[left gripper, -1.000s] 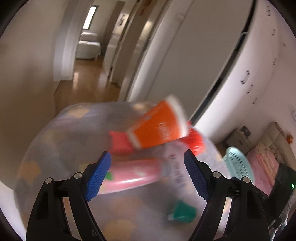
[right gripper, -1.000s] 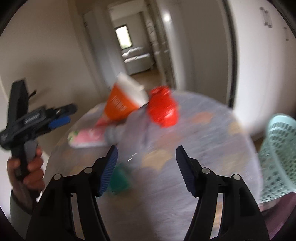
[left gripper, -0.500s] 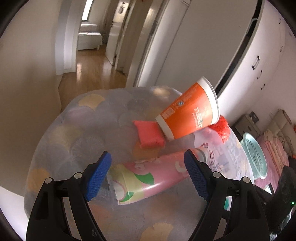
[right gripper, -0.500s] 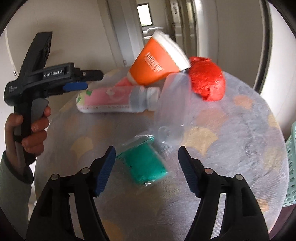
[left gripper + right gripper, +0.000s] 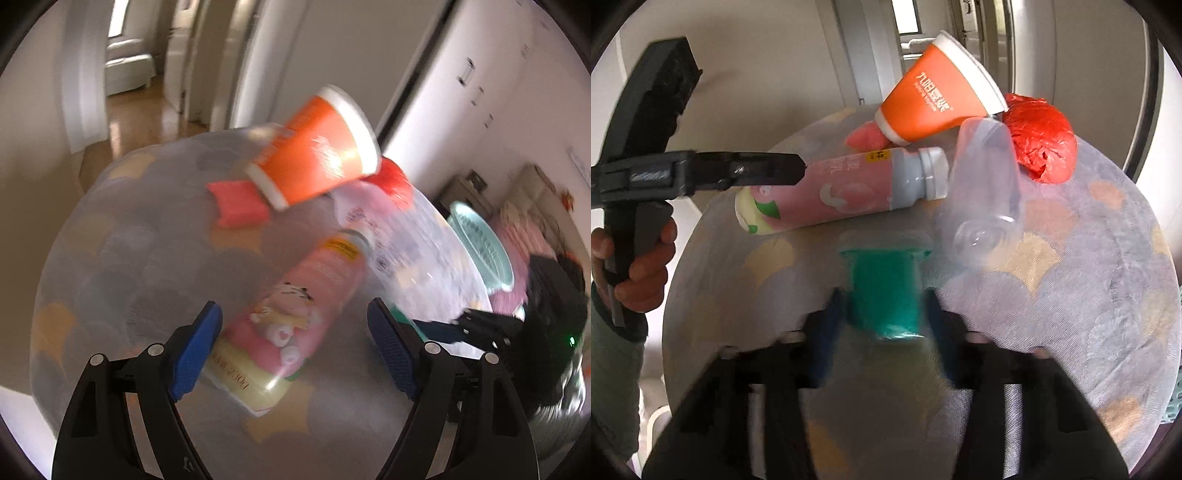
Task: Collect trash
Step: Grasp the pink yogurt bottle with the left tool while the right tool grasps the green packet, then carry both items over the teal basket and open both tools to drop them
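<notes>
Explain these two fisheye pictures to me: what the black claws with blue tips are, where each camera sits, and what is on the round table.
There is no robot here. A person holds a hand-held claw in each hand, and a camera on each looks forward along its two fingers.

The left camera shows the left claw open, with the pink bottle lying between its blue tips, not gripped.

The right camera shows the right claw, whose jaws have just been closing around a green packet; blur hides whether they press on it yet. At the left edge you see the person's hand holding the other claw.

On the round table also lie a tipped orange cup, a red crumpled bag, a clear plastic bottle and a small pink packet.
</notes>
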Motion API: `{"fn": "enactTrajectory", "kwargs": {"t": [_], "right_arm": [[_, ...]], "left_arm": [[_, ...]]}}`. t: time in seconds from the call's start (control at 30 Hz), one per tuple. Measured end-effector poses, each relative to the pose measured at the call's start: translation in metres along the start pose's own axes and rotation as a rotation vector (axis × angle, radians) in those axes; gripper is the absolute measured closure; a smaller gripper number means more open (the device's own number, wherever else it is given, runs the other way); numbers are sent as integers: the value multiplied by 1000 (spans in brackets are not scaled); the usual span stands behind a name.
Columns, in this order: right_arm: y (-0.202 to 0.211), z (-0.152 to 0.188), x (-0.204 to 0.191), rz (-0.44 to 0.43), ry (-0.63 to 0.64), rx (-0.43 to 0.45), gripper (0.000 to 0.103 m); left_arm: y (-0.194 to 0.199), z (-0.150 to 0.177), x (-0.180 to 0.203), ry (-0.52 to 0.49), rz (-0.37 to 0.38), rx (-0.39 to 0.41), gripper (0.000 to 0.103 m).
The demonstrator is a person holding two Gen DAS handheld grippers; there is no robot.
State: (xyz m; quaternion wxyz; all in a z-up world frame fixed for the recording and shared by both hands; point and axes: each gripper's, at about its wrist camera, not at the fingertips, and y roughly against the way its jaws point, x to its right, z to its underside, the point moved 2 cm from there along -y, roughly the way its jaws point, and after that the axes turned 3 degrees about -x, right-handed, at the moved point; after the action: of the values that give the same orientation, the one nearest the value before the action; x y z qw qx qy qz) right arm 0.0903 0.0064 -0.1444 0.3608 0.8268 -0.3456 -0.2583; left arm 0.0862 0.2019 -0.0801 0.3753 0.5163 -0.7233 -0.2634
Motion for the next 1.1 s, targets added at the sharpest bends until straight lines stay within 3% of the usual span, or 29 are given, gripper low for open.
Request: {"fn": "enactTrajectory", "kwargs": {"t": [0.2,0.37,0.6,0.7,0.97,1.1], "right_arm": [[10,11,4,42,-10,1,67],[30,28,18,74,-17,-4,67],[56,49,46,128,-70,22,67],[62,51,57,139,-89,25,67],[64,61,71,121,-155,20,66],[58,60,70,95,-187,16,58]], "left_arm": [[-11,2,34,-110,-74,-71,24],[-26,7,47,-135,-111,-116,26],[-52,20,59,-117,-116,-196,39],[-54,27,63,-94,-130,-191,53],[-38,41,67,23,-83,-92,54],[-29,45,74,52,-59,-44,55]]}}
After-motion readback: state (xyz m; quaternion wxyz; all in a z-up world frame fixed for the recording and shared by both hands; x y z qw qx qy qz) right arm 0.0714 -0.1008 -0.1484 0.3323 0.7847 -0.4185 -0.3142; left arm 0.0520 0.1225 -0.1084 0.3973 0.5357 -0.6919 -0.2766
